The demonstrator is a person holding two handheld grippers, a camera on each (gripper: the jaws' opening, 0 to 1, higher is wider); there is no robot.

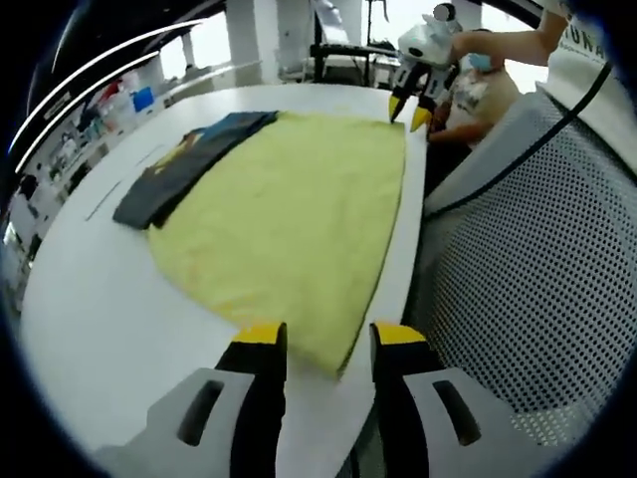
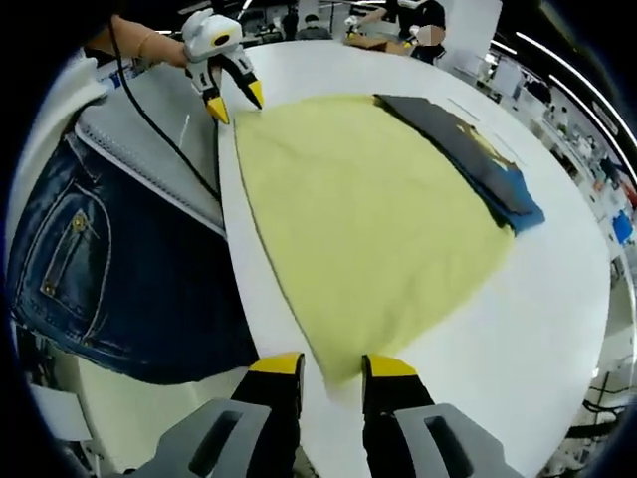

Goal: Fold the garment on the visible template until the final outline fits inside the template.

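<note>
The near corner of the yellow cloth (image 1: 299, 219) runs down between the jaws of the left gripper (image 1: 323, 337), and I cannot tell whether the tips are touching it or just straddling it; those jaws stand apart. It is the same at the other end: the right gripper (image 2: 331, 365) has its yellow-tipped jaws spread with the opposite corner of the yellow cloth (image 2: 358, 219) lying in the gap, and contact is hard to make out. Each tool also shows small and far off in the other's view, poised at the cloth's far corner by the table edge, jaws parted. The dark shirt (image 1: 189, 159) beside the cloth is folded into a long strip with a blue patch and some print I cannot read; its inner edge touches or slightly laps the yellow cloth. No template outline can be made out on the table. The person holding the tools is cut off: jeans (image 2: 100, 259) and a grey mesh top (image 1: 537, 259). The white table (image 1: 119, 309) is wide, rounded and smooth, set in a bright workroom with shelves, strip lights and other people seated at the far end. I count one yellow cloth, one dark shirt, two grippers.
</note>
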